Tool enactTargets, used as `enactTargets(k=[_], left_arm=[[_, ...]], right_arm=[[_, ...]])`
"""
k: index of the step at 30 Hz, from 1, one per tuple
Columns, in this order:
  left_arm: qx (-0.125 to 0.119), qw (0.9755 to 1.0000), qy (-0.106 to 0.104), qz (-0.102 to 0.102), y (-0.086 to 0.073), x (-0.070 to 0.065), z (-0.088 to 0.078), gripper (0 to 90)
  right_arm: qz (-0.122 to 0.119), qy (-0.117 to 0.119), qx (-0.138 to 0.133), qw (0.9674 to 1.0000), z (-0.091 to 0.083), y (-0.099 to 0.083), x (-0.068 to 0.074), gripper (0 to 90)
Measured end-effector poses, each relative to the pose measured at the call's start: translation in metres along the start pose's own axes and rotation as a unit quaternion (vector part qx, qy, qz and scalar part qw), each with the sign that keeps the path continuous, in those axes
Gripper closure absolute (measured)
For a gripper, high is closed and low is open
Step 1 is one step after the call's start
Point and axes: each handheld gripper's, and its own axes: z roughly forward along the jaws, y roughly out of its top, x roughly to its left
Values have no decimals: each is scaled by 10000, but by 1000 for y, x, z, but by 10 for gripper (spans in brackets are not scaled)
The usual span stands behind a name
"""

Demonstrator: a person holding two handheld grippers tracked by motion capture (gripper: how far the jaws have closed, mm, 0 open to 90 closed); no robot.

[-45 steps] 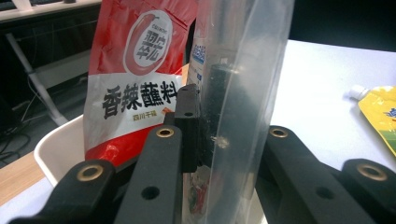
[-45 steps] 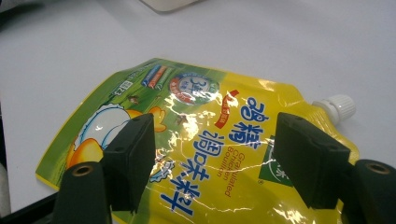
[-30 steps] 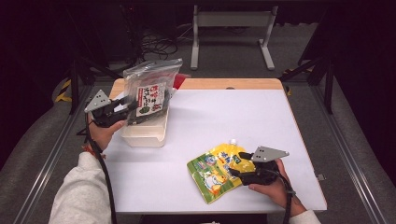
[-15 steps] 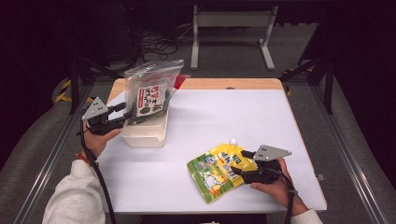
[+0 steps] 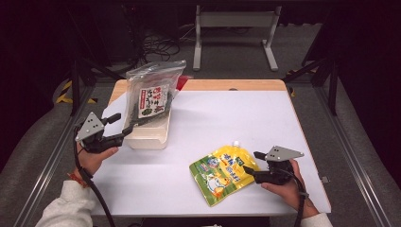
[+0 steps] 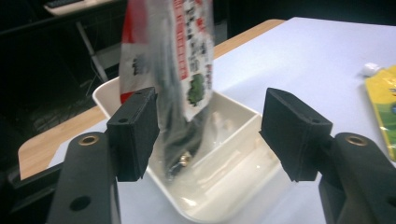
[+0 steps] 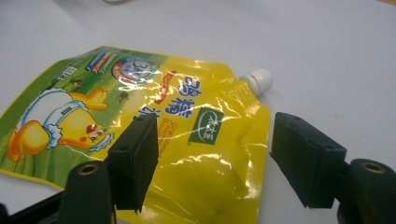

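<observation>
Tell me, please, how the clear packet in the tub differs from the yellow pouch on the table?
The clear packet stands upright in the white tub, while the yellow pouch lies flat on the table. The clear packet shows dark contents; the yellow pouch is opaque, printed with a cartoon duck, and has a white spout cap. Both are soft printed packs.

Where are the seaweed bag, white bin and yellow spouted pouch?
seaweed bag (image 5: 153, 97), high view, printed label.
white bin (image 5: 149, 138), high view, near wall.
yellow spouted pouch (image 7: 187, 116), right gripper view, printed front.
</observation>
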Motion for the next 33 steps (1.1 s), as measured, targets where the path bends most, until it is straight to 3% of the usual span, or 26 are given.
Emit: enactTargets(k=[4, 8, 14, 17, 19, 25, 29, 33], left_arm=[[15, 9994, -320, 87, 0, -18, -7, 352], [248, 9965, -786, 120, -10, -42, -1, 342], [722, 9871, -1392, 310, -23, -74, 18, 320], [882, 9805, -1740, 258, -29, -89, 28, 312], [1048, 9756, -1896, 365, -31, -99, 35, 305], [1331, 9637, -2259, 511, -33, -122, 54, 308], [1433, 9591, -2382, 539, -33, -130, 63, 285], [1460, 9574, -2438, 514, -33, -133, 67, 282]], right_arm=[[190, 47, 102, 9998, 2, -6, -4, 313], [401, -2, 294, 9988, 7, -13, -9, 295], [837, 132, 386, 9957, 9, -22, -14, 260], [960, 189, 400, 9944, 10, -24, -15, 243], [1101, 337, 446, 9923, 12, -25, -17, 224], [1154, 642, 485, 9901, 15, -23, -15, 211], [1248, 706, 479, 9885, 16, -23, -16, 211], [1417, 748, 448, 9861, 17, -22, -19, 251]])
